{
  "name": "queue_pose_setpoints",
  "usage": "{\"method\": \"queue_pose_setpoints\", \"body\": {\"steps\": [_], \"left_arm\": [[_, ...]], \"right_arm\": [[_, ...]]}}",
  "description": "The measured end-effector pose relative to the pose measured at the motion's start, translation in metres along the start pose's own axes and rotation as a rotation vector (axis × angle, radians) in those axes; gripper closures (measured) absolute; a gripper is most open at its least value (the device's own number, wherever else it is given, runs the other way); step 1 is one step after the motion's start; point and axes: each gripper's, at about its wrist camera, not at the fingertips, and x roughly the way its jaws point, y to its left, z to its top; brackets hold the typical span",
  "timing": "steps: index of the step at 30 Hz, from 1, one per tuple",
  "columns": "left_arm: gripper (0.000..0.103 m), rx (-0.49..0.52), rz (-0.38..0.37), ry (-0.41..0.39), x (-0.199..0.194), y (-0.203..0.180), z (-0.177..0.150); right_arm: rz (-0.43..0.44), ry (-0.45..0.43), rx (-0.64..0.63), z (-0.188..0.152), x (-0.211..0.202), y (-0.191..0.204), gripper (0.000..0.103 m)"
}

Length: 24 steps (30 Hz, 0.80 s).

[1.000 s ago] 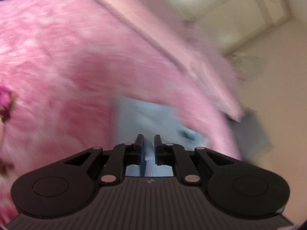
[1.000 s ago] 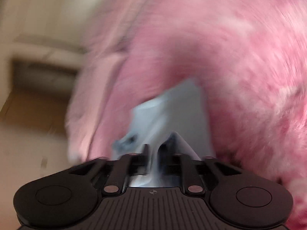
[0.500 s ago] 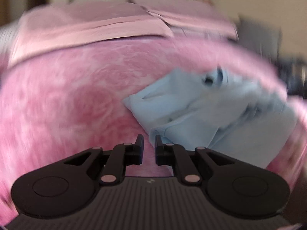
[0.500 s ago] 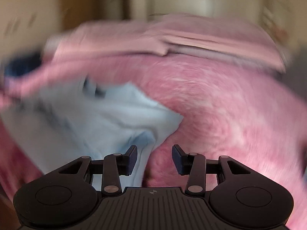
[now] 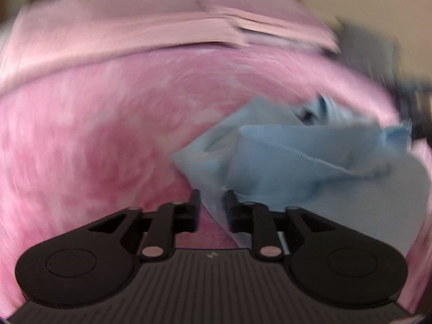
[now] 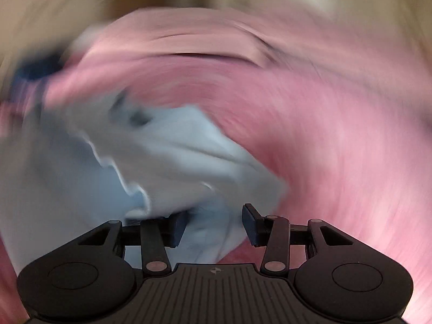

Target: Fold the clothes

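A light blue garment [image 5: 305, 159] lies crumpled on a fluffy pink blanket [image 5: 108, 135]. In the left wrist view my left gripper [image 5: 211, 199] is slightly open, with the garment's near corner lying between its fingers. In the right wrist view the same garment [image 6: 151, 151] lies to the left and centre, blurred by motion. My right gripper [image 6: 214, 221] is wide open just over the garment's near edge, holding nothing.
Pale pink bedding [image 5: 151, 29] is folded along the far side of the bed. Something dark blue [image 6: 37, 67] lies at the far left in the right wrist view. Dark objects [image 5: 405, 91] sit beyond the bed's right edge.
Both grippers held the blue garment up a second ago. They have let it go onto the blanket, swung level, and the right jaws have opened wider.
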Motion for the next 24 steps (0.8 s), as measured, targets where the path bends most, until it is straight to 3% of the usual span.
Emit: {"method": "queue_pose_setpoints", "body": {"steps": [2,4,8,11,15,20,23,24], "left_arm": [[0.078,-0.136,-0.038,0.004,0.002,0.014,0.0],[0.078,-0.178,-0.057,-0.007,-0.001,0.02,-0.002],[0.08,-0.145,-0.062,-0.048,-0.008,0.015,0.0],[0.079,-0.126,-0.073,-0.095,-0.016,0.01,0.004],[0.071,-0.122,-0.083,-0.098,-0.016,0.007,0.007],[0.07,-0.068,-0.076,-0.059,0.004,-0.002,0.006],[0.07,-0.094,-0.083,-0.052,0.014,0.002,0.005],[0.074,-0.102,-0.089,-0.049,0.016,0.004,0.004]], "right_arm": [[0.056,-0.023,0.227,-0.002,0.0,-0.024,0.059],[0.112,-0.047,0.458,-0.004,-0.001,-0.048,0.059],[0.018,-0.051,0.223,-0.001,-0.011,-0.024,0.059],[0.012,-0.066,0.105,0.0,-0.015,-0.003,0.059],[0.068,-0.113,0.109,0.004,-0.002,0.004,0.059],[0.09,-0.084,0.136,0.012,0.015,-0.001,0.059],[0.1,-0.056,0.141,0.011,0.02,-0.002,0.058],[0.106,-0.052,0.15,0.01,0.022,-0.003,0.058]]}}
